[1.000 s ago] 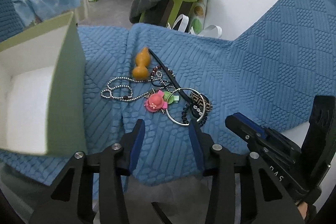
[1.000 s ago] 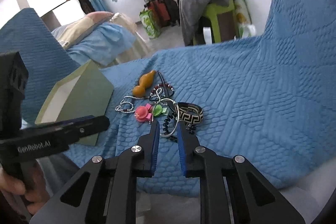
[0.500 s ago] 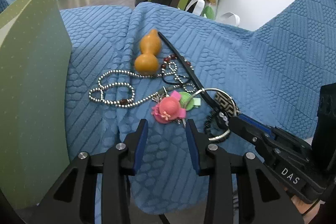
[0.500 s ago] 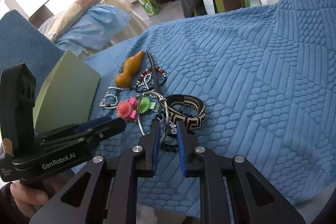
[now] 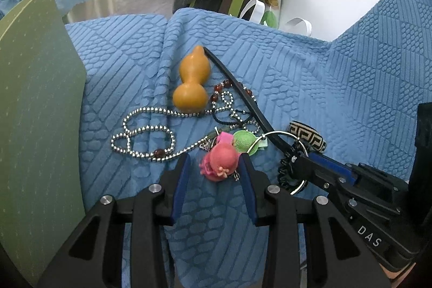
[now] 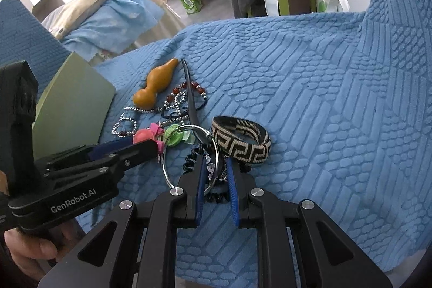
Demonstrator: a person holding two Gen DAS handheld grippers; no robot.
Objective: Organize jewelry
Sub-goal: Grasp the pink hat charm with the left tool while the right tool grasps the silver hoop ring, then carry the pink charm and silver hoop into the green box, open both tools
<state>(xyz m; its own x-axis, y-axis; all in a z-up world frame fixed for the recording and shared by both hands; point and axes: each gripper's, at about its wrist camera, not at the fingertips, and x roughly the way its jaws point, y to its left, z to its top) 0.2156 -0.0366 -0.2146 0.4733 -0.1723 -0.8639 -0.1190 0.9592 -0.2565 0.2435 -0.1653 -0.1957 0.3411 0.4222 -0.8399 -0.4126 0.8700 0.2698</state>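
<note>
The pink felt hat-shaped charm (image 5: 220, 162) lies at the near edge of a tangled jewelry pile on a blue quilted blanket (image 5: 351, 77), touching a green hat charm (image 5: 243, 141) and a silver bead chain (image 5: 145, 130). The left hand-held gripper (image 5: 214, 161) straddles the pink charm, its jaws half open, with a gap showing on the left side. To take it cleanly, I would close on the crown only and lift slowly, since its clasp may drag the chain along. The right hand-held gripper (image 6: 215, 162) holds a narrow gap over the thin silver ring (image 6: 162, 163) and a black coil band (image 6: 190, 158); nothing looks pinched. It could pin the ring down while the charm comes free. A pale green cardboard box (image 5: 35, 126) stands to the left, probably the destination. A second ago both hand-held grippers hung farther back from the pile and the box's white inside showed; now they have sunk onto the jewelry, and the left jaws are slightly narrower.
</note>
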